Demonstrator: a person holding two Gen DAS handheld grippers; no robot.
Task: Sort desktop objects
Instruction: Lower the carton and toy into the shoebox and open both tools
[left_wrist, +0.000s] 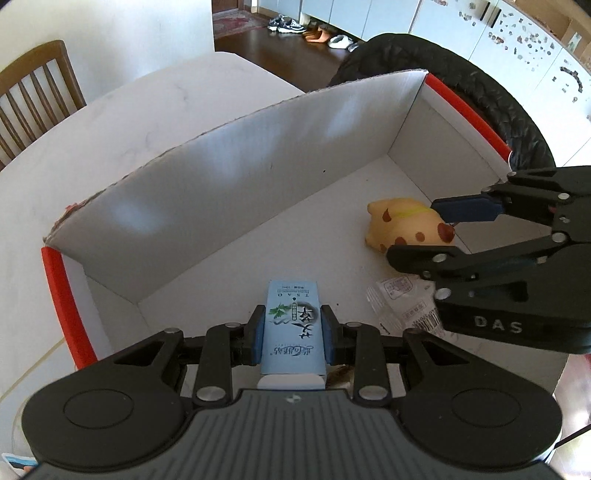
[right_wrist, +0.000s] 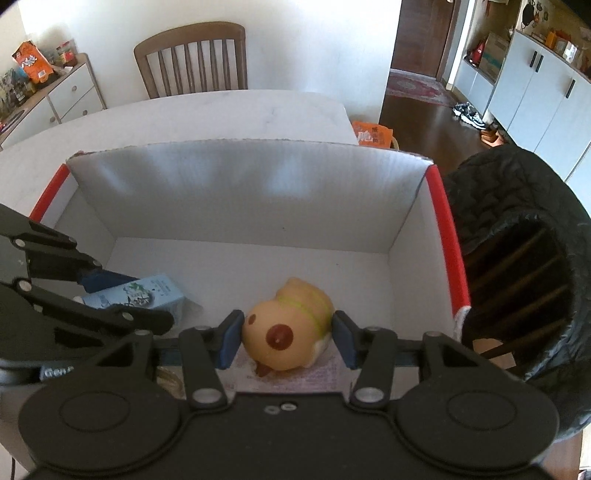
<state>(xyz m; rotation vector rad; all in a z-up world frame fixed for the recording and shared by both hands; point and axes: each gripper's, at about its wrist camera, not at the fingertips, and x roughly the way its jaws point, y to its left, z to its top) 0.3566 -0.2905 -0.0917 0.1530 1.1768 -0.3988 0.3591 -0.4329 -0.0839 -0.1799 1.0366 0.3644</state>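
A white cardboard box (left_wrist: 221, 184) with red edge strips sits on the pale table. My left gripper (left_wrist: 293, 317) is inside it, shut on a light blue carton (left_wrist: 291, 332) with dark printed characters, its blue pads pressing both long sides. From the right wrist view, that carton (right_wrist: 147, 295) and the left gripper (right_wrist: 110, 295) are low at the box's left. My right gripper (right_wrist: 288, 334) is shut on a yellow squishy animal toy (right_wrist: 288, 325) with brown spots, held low over the box floor. The left wrist view shows the toy (left_wrist: 399, 221) and the right gripper (left_wrist: 443, 232) at the right.
A clear printed plastic packet (left_wrist: 399, 302) lies on the box floor (right_wrist: 258, 258) under the right gripper. A black quilted jacket (right_wrist: 517, 206) hangs over a chair just right of the box. A wooden chair (right_wrist: 192, 55) stands beyond the table (right_wrist: 221, 114).
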